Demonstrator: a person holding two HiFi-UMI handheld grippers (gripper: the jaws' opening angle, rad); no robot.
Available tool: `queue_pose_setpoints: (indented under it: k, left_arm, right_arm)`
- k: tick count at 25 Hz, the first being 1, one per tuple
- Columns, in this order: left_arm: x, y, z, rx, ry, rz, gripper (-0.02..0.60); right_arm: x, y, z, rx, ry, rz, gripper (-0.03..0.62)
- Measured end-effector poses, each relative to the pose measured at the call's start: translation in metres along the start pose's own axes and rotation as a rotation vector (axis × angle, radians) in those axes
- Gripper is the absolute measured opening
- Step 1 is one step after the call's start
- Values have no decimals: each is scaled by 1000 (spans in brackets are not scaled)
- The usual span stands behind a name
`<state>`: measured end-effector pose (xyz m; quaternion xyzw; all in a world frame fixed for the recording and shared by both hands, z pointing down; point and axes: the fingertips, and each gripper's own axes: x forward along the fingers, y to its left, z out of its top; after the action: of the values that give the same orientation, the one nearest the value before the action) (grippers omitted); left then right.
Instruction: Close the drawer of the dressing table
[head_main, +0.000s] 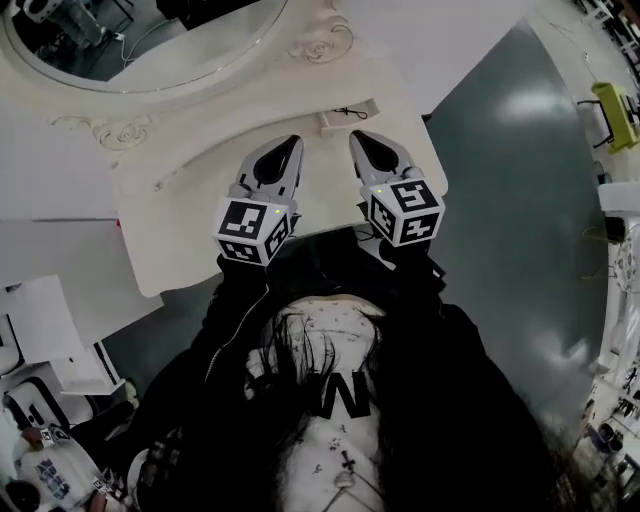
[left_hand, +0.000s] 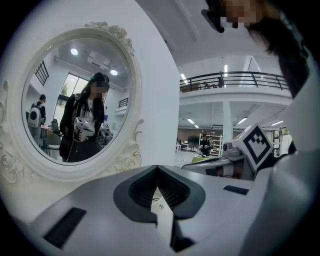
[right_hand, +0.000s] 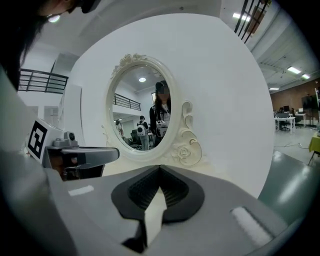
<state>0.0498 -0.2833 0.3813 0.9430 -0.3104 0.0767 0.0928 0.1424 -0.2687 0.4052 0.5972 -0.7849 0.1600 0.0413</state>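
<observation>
both grippers hung side by side over the table (head_main: 190, 210), pointing at the mirror (head_main: 130, 40). the left gripper (head_main: 290, 146) and right gripper (head_main: 358, 140) were each clamped shut on nothing (tips touching, just tabletop showing through the gap). the small drawer (head_main: 350, 116) stuck out open just ahead of the right gripper's tips, not touching them.

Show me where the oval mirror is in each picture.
Head view: mirror at top left, cut by the edge.
Left gripper view: fills the left half.
Right gripper view: just left of centre.
Shared landmark: the carved rose at the mirror's lower right.
</observation>
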Motion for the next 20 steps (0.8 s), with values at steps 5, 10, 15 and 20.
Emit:
queue_pose_setpoints:
  k: [5, 10, 15, 20]
  left_arm:
    - [8, 3, -6, -20, 18, 107, -5]
    - [10, 8, -10, -30, 20, 170, -5]
    - [11, 9, -14, -38, 17, 214, -5]
    - [12, 8, -18, -49, 13, 248, -5]
  right_arm:
    - [14, -25, -5, -10, 38, 62, 9]
    - [29, -41, -13, -18, 66, 89, 9]
    - [38, -47, -22, -27, 91, 119, 9]
    - [42, -55, -39, -37, 131, 142, 9]
